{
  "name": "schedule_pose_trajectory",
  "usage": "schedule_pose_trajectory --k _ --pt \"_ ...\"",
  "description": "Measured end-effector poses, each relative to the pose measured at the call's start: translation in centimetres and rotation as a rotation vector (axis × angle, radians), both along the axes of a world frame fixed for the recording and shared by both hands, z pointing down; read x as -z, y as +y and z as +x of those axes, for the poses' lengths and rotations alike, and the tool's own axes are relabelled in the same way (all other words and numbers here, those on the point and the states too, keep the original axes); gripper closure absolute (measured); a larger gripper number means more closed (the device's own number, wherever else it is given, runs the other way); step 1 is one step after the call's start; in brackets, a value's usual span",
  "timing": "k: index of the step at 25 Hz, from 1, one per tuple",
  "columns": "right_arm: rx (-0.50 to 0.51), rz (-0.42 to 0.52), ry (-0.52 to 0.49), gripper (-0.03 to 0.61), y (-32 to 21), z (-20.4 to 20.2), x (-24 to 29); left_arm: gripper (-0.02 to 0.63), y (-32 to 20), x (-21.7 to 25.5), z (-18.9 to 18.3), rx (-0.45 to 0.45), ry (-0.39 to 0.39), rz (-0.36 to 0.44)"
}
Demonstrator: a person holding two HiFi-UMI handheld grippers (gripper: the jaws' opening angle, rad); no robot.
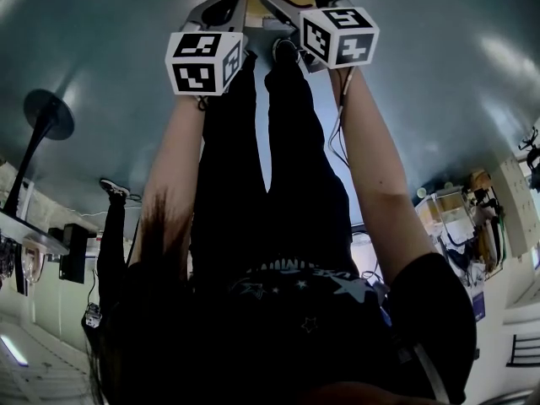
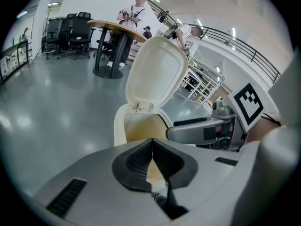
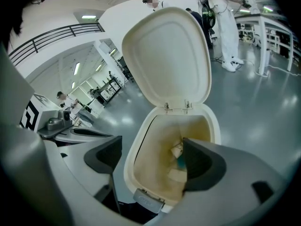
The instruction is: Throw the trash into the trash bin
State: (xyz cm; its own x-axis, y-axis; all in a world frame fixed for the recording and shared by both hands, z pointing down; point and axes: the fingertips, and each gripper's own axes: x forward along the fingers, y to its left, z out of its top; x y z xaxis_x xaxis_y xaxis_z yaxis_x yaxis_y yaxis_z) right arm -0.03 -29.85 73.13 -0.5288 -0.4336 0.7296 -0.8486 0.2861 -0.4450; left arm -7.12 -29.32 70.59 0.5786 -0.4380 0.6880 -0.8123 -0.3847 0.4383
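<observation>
Cream plastic trash bin (image 3: 141, 147), hinged lid (image 3: 167, 55) raised upright, standing on a glossy grey floor (image 3: 254, 102); centre of the right gripper view.

Contents: trash (image 3: 178, 150), pale crumpled paper scraps with a teal piece, lying low inside the bin, towards its right wall.

Handling, as judged: light, soft, crushable, not fragile; best pinched gently at a raised fold.

Right tongs (image 3: 149, 150): released, jaws wide apart above the bin's mouth, nothing between the pads.

Left tongs (image 2: 153, 147): clenched, pads meeting, empty; lower centre of the left gripper view.
</observation>
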Motion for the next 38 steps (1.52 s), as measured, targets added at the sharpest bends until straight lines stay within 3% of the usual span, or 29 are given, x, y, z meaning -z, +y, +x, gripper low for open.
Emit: schedule_pose_trajectory --k 7,11,16,20,28,38 --pt "0.025 0.014 -0.022 0.17 0.2 -0.1 2.8 0.601 0.1 2.5 0.3 -0.003 -0.001 0.035" --pt "0.027 0.031 -0.014 0.246 0.7 0.1 4.5 0.601 0.5 4.2 0.6 -0.005 0.001 0.054" --pt "0.038 0.007 -0.082 0.25 1.7 0.1 7.2 0.601 1.0 6.9 1.8 0.003 0.007 0.08" --pt "0.086 0.038 -0.077 0.29 2.8 0.0 10.4 0.601 2.4 9.6 2.8 -0.011 0.012 0.095" --pt "0.08 0.108 -0.108 0.373 4.0 0.1 15.4 0.601 2.7 13.7 2.8 -0.002 -0.001 0.152" --pt "0.081 0.17 -0.102 0.493 6.5 3.7 22.4 0.601 5.2 20.9 5.8 -0.013 -0.007 0.244"
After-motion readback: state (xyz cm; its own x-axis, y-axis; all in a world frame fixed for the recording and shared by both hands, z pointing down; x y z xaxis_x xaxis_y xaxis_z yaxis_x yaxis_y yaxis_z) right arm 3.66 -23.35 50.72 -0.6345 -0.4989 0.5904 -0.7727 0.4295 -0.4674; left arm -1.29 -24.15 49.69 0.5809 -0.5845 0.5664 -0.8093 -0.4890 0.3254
